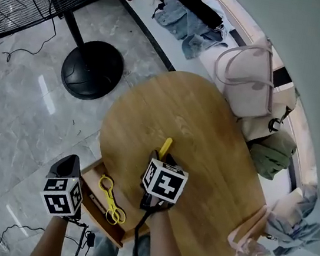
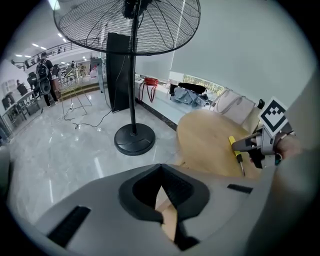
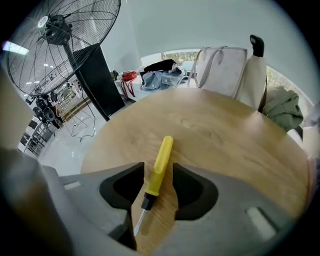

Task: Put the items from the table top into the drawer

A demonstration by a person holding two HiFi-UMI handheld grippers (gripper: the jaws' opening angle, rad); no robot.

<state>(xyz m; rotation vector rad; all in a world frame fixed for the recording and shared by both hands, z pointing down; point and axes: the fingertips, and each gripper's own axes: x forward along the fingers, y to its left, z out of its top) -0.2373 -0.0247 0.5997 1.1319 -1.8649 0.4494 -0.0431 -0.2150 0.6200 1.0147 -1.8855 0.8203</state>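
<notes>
A yellow-handled screwdriver (image 3: pixel 159 167) lies on the round wooden table (image 1: pixel 205 143), handle pointing away from me. My right gripper (image 3: pixel 157 185) is open and straddles it, one jaw on each side of the handle with a small gap to each. In the head view only the handle's tip (image 1: pixel 165 146) shows beyond that gripper (image 1: pixel 158 157). The open drawer (image 1: pixel 110 230) juts from under the table's near left edge and holds yellow scissors (image 1: pixel 112 201). My left gripper (image 1: pixel 71 166) hovers left of the drawer, shut and empty (image 2: pixel 167 220).
A big floor fan stands to the left on a round black base (image 1: pixel 92 69). Behind the table, a bench carries a pale handbag (image 1: pixel 251 78), a green bundle (image 1: pixel 272 152) and denim clothes (image 1: pixel 190 24). Cables lie on the marble floor.
</notes>
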